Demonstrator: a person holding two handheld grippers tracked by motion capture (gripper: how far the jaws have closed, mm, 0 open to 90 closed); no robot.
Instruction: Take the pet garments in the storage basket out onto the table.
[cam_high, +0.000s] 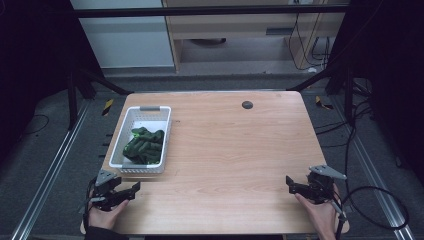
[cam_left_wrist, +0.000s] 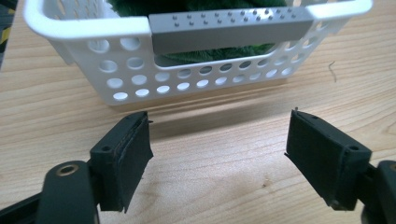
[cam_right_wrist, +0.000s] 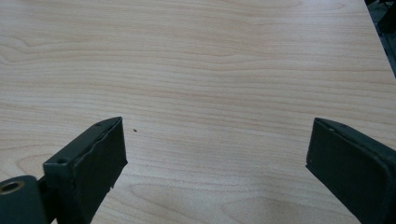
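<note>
- Left tongs (cam_high: 131, 190) rest at the counter's (cam_high: 235, 150) near left corner, jaws apart, empty, just before the basket.
- White perforated basket (cam_high: 131, 119) holds a green cloth (cam_high: 144, 145).
- Right tongs (cam_high: 292, 184), near right corner, jaws apart, empty.

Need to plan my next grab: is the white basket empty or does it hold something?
Not empty: a crumpled green cloth lies inside the basket.

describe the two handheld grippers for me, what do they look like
Both grippers, left and right, are black, with two blocky flat-faced jaws. Each carries a grey three-cornered plate on top and trails a black cable. A dark sleeve shows at the person's left wrist.
</note>
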